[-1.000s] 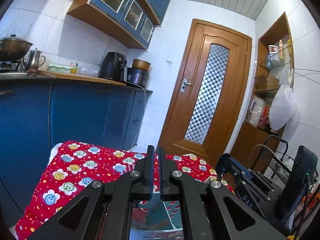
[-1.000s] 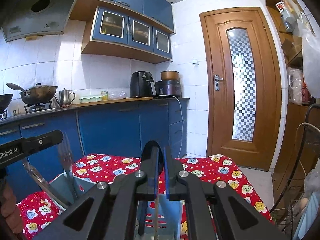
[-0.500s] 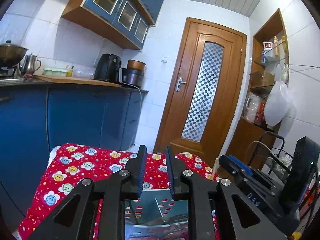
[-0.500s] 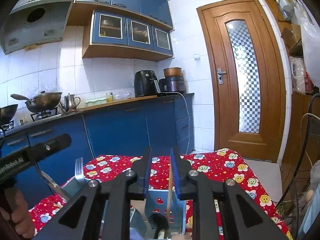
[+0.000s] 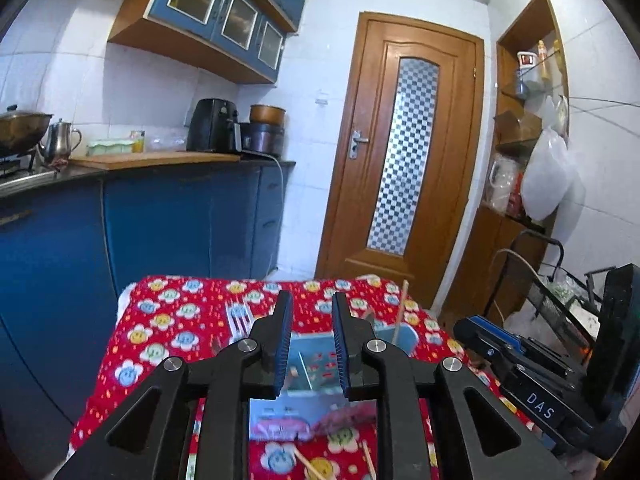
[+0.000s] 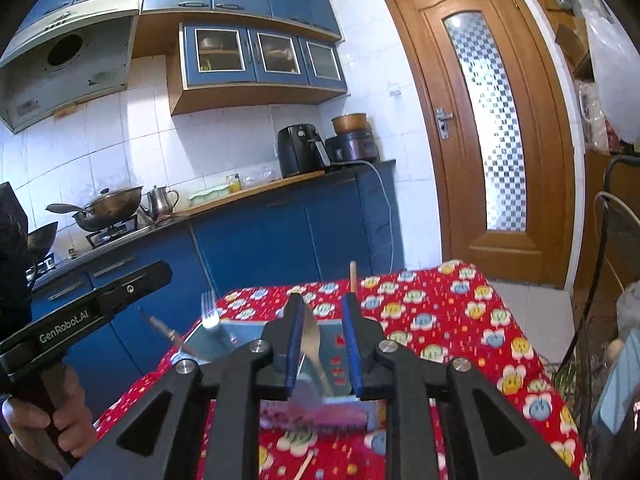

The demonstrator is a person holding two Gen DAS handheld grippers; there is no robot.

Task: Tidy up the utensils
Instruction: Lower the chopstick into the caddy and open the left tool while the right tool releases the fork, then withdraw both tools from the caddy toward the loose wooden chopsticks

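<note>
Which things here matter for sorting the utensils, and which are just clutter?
Job: holder, fork, spoon, chopstick, loose chopsticks.
Clutter: wok, kettle, air fryer, cooker.

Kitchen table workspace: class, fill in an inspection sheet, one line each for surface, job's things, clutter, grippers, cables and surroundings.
Surface: table under a red flower-print cloth.
Job's things: blue utensil holder on the cloth; a fork, a spoon and a chopstick stand in it; loose chopsticks lie on the cloth nearer the cameras.
Clutter: nothing seen.
Grippers: left tool and right tool have just been opening; both open, gripping nothing.
Cables: a white cord hangs down the cabinet front.
Surroundings: blue cabinets, wok on the stove, air fryer, wooden door.
</note>
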